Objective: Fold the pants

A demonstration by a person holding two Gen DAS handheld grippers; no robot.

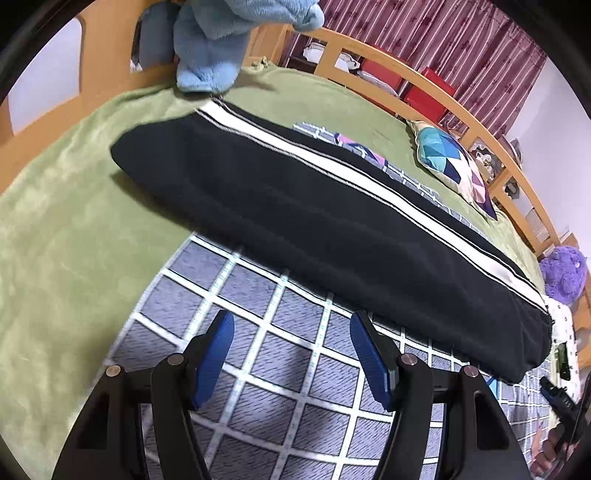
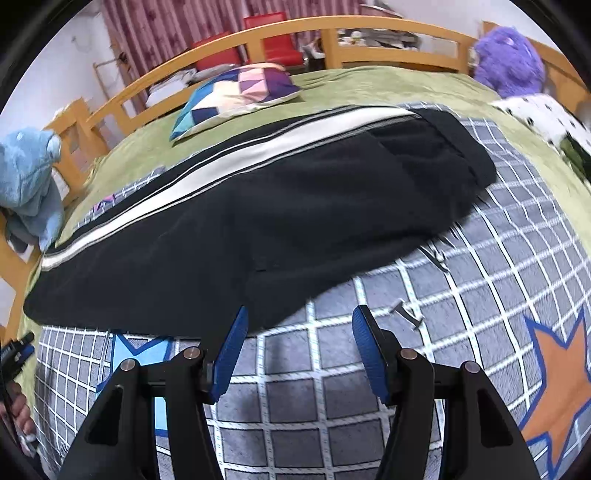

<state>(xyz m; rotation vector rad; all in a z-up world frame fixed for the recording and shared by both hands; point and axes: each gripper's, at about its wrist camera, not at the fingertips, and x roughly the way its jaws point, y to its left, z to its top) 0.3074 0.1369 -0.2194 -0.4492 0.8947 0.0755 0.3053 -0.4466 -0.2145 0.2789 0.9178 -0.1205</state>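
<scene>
Hovering spread wide and empty, left gripper [image 1: 291, 332] and right gripper [image 2: 299, 328] sit just short of black pants [image 1: 314, 221] on checked mat [image 1: 258, 332].

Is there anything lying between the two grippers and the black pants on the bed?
Nothing visible. Both the left gripper and right gripper are open, with only bare checked mat before the pants.

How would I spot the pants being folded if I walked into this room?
Look at the wooden-railed bed with the green blanket, then the grey grid-patterned mat on it. The pants lie stretched across that mat: long, black, with a broad white side stripe, unlike the colourful pillow and plush toys nearby.
</scene>
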